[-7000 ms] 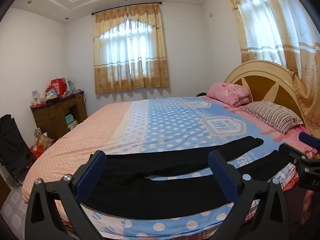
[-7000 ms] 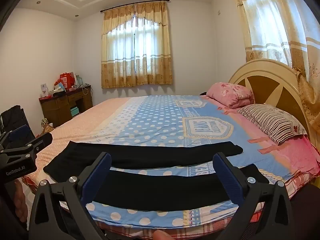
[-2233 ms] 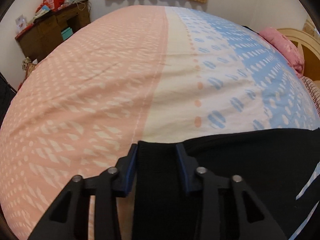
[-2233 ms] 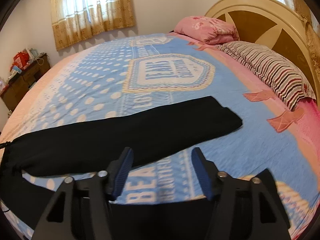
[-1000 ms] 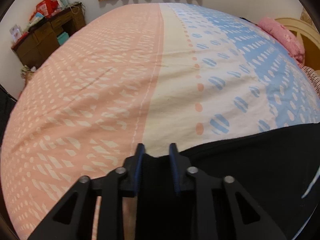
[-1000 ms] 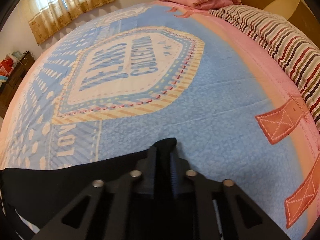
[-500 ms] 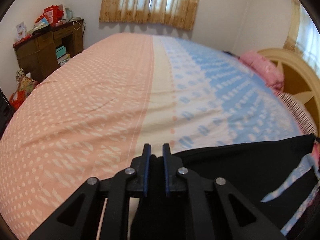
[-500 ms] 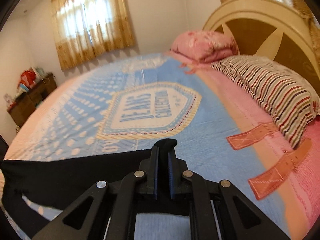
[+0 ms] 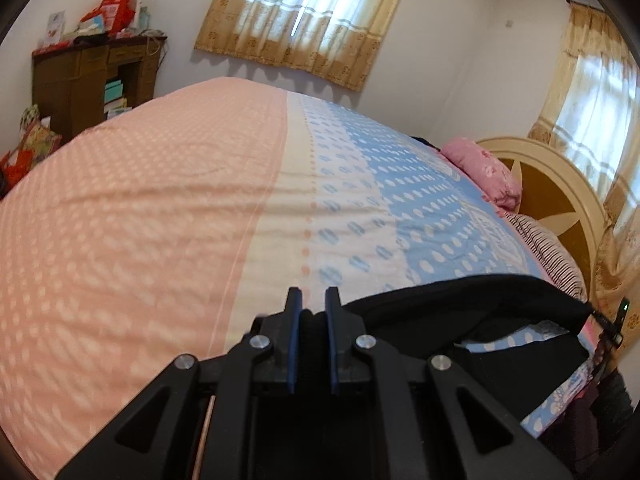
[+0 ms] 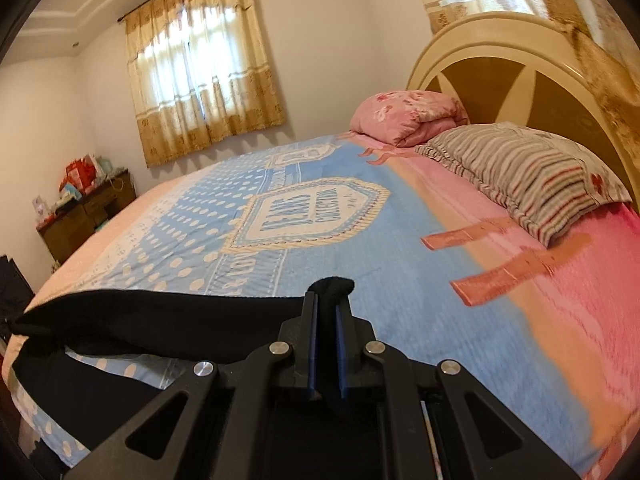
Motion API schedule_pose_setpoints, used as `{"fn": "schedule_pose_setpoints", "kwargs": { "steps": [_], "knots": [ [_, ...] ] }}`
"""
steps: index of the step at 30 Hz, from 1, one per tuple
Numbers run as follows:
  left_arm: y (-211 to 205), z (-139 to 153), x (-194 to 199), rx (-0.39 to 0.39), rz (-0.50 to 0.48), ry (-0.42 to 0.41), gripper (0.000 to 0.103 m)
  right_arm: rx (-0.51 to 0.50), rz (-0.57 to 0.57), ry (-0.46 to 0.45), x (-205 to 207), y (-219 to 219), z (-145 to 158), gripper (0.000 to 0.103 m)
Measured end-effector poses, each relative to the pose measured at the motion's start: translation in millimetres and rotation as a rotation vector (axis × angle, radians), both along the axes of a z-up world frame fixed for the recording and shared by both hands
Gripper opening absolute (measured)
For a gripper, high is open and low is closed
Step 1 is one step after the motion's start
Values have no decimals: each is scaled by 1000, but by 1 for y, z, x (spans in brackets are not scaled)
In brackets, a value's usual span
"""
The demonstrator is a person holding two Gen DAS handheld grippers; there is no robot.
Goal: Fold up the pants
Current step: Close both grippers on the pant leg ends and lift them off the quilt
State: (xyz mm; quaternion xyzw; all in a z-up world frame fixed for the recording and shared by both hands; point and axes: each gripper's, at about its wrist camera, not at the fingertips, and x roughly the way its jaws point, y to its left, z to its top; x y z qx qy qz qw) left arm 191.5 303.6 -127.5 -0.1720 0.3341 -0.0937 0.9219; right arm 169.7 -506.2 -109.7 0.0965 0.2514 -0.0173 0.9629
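Both grippers clamped on black pants, fabric lifted off the bed.

Left gripper (image 9: 313, 306), bottom centre of the left wrist view: blue pads nearly together, pinching one end of the pants (image 9: 460, 300). The cloth runs from there to the right edge of the frame, raised above the bedspread (image 9: 160, 220), with a second black layer hanging below it at lower right. Right gripper (image 10: 327, 312), bottom centre of the right wrist view: pads squeezed on the other end, a small bunch of black fabric poking up past the tips. Pants (image 10: 160, 316) stretch from there to the left edge, with blue spotted cover visible between the raised strip and the lower layer. Striped pillow (image 10: 528, 172) and pink pillow (image 10: 404, 116) lie at upper right against the headboard (image 10: 500, 64). Wooden desk (image 9: 92, 80) stands upper left in the left view.
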Motion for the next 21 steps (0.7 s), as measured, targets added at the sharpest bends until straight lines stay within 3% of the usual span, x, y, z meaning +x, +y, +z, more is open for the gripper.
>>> {"fn": "schedule_pose_setpoints", "kwargs": {
  "steps": [6, 9, 12, 17, 21],
  "knots": [
    [12, -14, -26, -35, 6, -27, 12, 10, -37, 34, -23, -10, -16, 7],
    [15, -16, -42, -43, -13, -85, 12, 9, -45, 45, -37, -14, -24, 7],
    [9, -20, -53, -5, -63, -125, 12, 27, -63, 80, -43, -20, -36, 7],
    [8, -39, -57, 48, -93, -81, 14, 39, -75, 111, -49, -22, -46, 8],
    [16, -44, -66, 63, -81, -67, 25, 8, -102, 115, -60, -23, -41, 10]
  ]
}}
